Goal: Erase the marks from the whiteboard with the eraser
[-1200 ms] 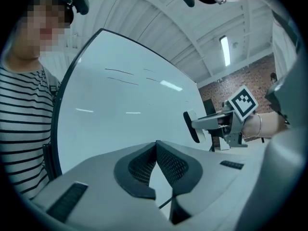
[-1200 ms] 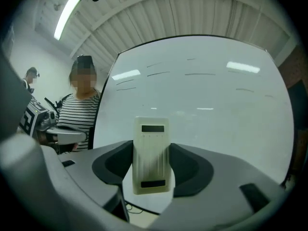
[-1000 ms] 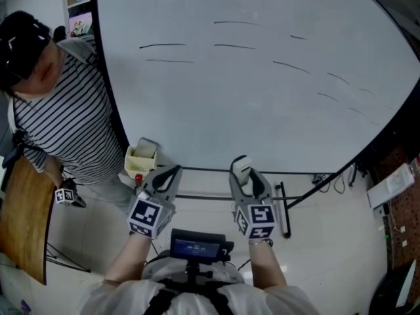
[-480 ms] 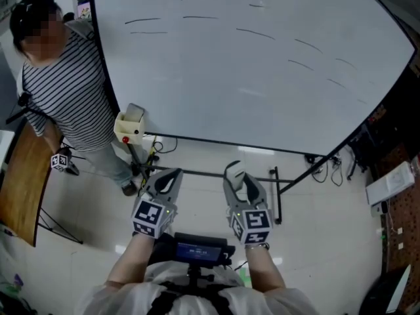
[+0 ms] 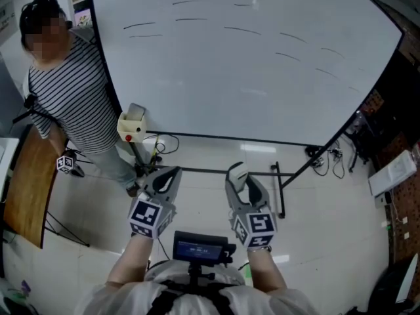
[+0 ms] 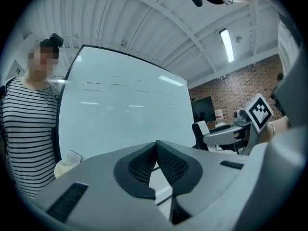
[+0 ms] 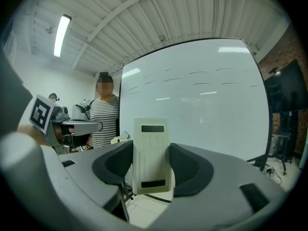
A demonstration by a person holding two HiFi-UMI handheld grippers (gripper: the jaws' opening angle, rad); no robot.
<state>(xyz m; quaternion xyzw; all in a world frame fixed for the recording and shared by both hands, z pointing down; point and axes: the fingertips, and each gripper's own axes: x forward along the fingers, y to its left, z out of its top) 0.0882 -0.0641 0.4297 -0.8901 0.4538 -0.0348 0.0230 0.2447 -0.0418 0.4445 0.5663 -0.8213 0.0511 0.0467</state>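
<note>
Shifted higher in the frame than a second ago, the whiteboard (image 5: 230, 77) is seen well apart from both tongs at bottom centre. The eraser (image 7: 152, 153) is clamped upright in the right tongs (image 5: 244, 184); the left tongs (image 5: 165, 176) are pressed together on nothing.

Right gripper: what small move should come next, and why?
Probably raise and advance the right gripper toward the large white whiteboard. Its jaws are shut on the cream rectangular eraser, but the board stands apart ahead of it, and the thin dark marks sit high up, near the board's top edge.
</note>
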